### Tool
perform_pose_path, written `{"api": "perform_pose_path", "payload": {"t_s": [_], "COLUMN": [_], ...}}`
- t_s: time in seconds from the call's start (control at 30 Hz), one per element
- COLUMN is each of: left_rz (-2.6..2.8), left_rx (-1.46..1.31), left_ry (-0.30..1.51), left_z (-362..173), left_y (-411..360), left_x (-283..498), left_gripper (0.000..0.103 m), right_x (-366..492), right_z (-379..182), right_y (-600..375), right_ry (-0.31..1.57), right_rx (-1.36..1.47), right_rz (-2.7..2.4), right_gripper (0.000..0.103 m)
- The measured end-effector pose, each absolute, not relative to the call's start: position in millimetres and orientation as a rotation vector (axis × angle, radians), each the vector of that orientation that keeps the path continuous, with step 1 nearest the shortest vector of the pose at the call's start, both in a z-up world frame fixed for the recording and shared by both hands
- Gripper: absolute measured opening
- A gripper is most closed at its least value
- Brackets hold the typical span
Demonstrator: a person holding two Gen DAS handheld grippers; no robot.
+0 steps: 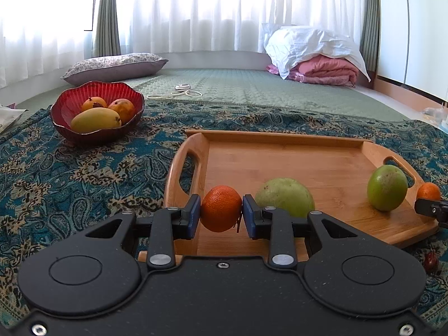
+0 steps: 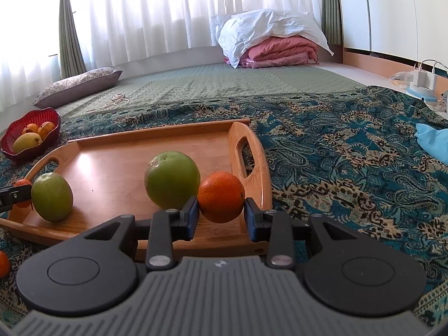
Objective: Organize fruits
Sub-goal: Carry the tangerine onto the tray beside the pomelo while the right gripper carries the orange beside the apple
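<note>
My left gripper [image 1: 221, 213] is shut on an orange [image 1: 220, 207] and holds it over the near left part of a wooden tray [image 1: 294, 165]. My right gripper [image 2: 221, 216] is shut on a second orange [image 2: 221, 196] over the tray's [image 2: 112, 168] near right corner. Two green fruits stand on the tray: one [image 1: 285, 196] [image 2: 51, 196] near the left gripper, one [image 1: 387, 187] [image 2: 171, 179] near the right gripper. A red bowl [image 1: 70, 131] [image 2: 11, 151] with mangoes [image 1: 95, 119] sits to the tray's far left.
The tray lies on a blue patterned cloth [image 1: 84, 173] over a green mat. An orange fruit [image 2: 3, 263] and a small dark red thing [image 1: 429, 261] lie on the cloth near the tray. A light blue cloth [image 2: 434, 142], pillows, folded bedding and chargers lie farther off.
</note>
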State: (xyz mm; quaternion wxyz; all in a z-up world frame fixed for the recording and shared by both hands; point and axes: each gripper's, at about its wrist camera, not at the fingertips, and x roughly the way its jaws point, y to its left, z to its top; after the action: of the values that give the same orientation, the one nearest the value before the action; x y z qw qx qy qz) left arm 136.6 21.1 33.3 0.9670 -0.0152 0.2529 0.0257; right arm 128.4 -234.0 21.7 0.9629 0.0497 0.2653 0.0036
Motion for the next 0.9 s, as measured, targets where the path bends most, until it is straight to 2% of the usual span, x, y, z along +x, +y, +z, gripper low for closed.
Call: {"api": "perform_pose_path", "payload": {"t_s": [0.9], "left_rz": [0.052], "left_rx": [-0.029], "left_ry": [0.531], "left_z": [26], "left_y": [20], "left_x": [147], "left_gripper": [0.031], "right_x": [150], "right_z": [15], "right_y": [-225], "right_ry": [0.582], "right_rx": [0.063], "right_rz": [0.015], "right_gripper": [0.041]}}
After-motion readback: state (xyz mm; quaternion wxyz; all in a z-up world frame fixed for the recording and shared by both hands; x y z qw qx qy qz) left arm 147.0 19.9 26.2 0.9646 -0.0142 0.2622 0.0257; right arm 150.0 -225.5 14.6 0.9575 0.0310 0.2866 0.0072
